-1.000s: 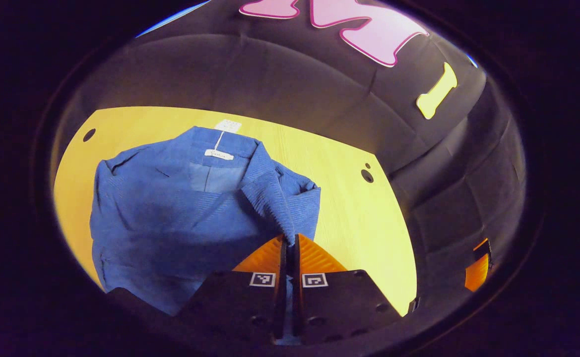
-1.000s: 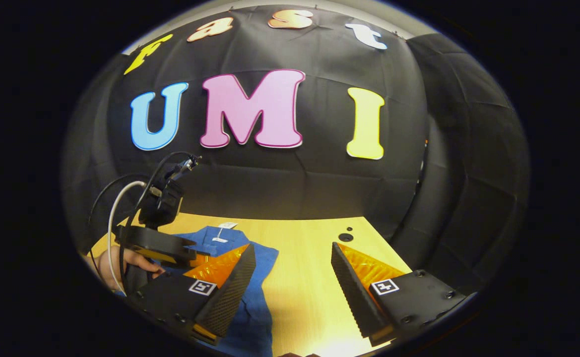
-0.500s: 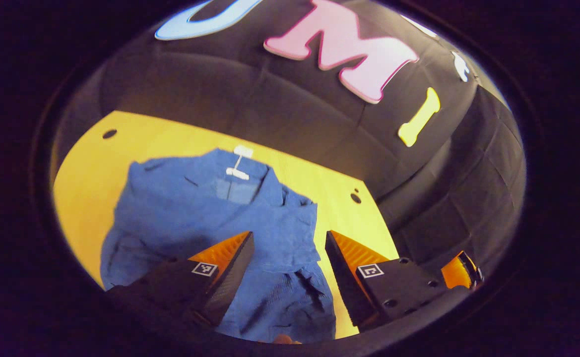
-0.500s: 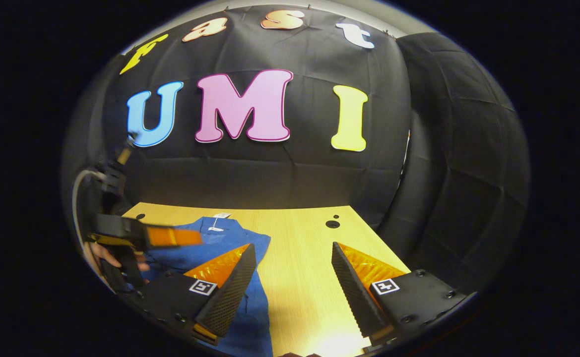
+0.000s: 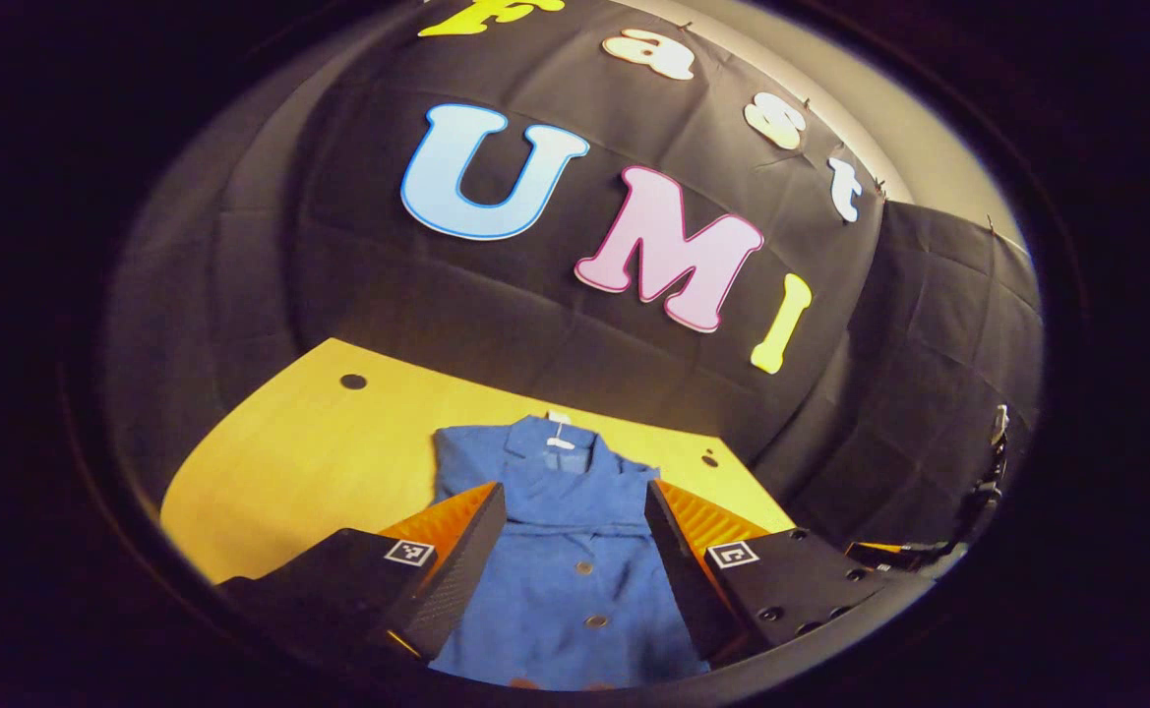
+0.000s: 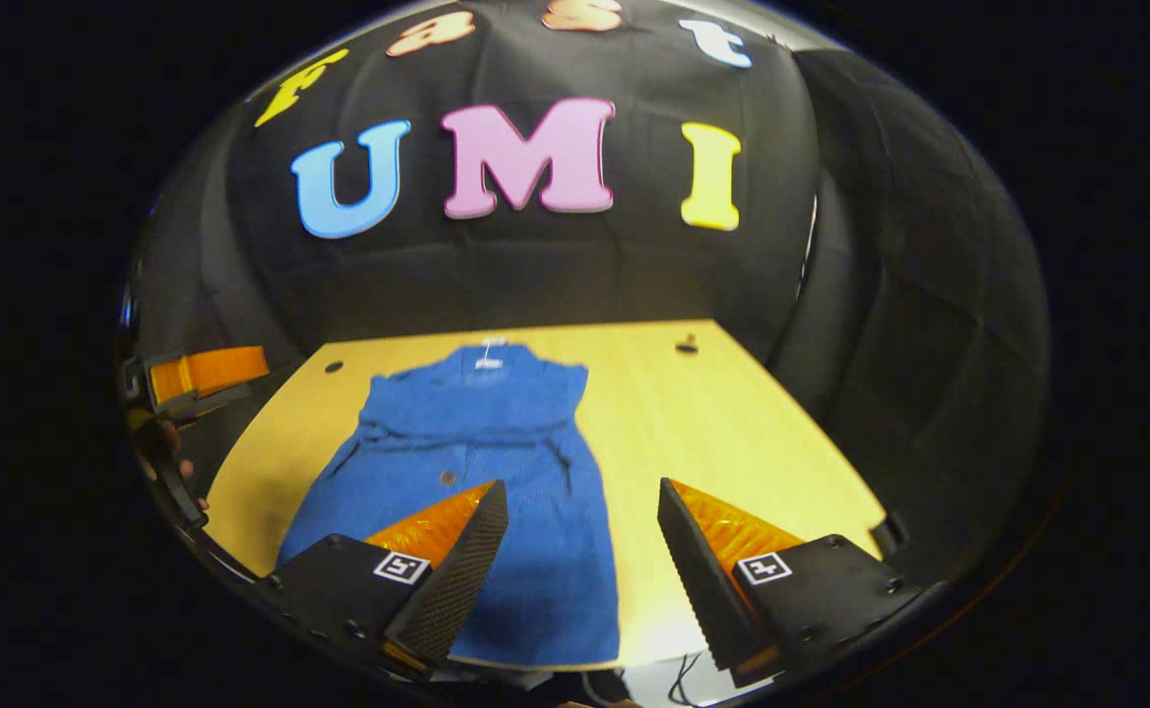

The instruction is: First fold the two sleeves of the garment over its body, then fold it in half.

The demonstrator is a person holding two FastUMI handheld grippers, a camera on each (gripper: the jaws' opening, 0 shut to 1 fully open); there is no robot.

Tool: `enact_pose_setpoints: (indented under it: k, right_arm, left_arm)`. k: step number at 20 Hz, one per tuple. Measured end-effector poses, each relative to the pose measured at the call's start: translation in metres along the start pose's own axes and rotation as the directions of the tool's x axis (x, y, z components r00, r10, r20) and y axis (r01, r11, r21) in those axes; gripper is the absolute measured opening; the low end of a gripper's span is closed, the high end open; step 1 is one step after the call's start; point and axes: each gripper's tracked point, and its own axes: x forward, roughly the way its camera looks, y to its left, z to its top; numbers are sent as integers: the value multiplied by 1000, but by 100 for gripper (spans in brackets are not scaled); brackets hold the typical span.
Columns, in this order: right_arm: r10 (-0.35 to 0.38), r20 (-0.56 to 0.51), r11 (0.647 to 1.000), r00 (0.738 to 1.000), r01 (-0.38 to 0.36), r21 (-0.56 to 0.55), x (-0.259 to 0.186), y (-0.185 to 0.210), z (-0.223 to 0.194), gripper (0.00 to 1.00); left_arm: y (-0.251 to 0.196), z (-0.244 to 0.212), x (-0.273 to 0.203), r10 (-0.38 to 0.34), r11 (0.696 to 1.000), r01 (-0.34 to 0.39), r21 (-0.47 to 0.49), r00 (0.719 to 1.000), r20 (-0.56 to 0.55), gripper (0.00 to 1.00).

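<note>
Underneath, a yellow wooden table [image 6: 732, 413] with small round holes [image 5: 352, 381] near its far corners stands against the booth's black cloth wall [image 6: 555, 275]. On it lies the blue garment [image 6: 476, 462], flat, collar toward the wall at 12 o'clock and hem toward the near edge, both sleeves already folded in over the body, buttons [image 5: 595, 620] showing down the front and a white tag [image 5: 559, 442] at the neck. In the left gripper view the left gripper [image 5: 575, 536] hangs above the garment's lower half, tilted, its jaws spread wide with nothing between them but the cloth below. In the right gripper view the right gripper [image 6: 582, 536] is likewise released and empty, held above the near edge; its left finger [image 6: 456, 570] overlaps the garment's hem while its right finger [image 6: 702, 570] is over bare wood. At 9 o'clock in that view the left gripper [image 6: 206, 372] appears off the table's side, with part of a hand [image 6: 156, 442] below it. Nothing lies on the garment.
</note>
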Motion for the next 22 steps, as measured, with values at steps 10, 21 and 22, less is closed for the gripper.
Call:
enact_pose_setpoints:
  k: [10, 21, 22]
  right_arm:
    - [-72, -424, 993, 903, 103, 50, 20, -10, -183, 99]
    - [-81, -531, 994, 844, 104, 13, 35, -10, -219, 94]
    - [-89, -522, 993, 848, 116, 19, 37, -15, -216, 99]
  left_arm:
    - [95, -210, -68, 140, 990, -137, 41, 861, -489, 82]
    - [94, -233, -72, 151, 988, -128, 81, 787, -598, 77]
    - [96, -234, -73, 164, 986, -136, 93, 785, -597, 77]
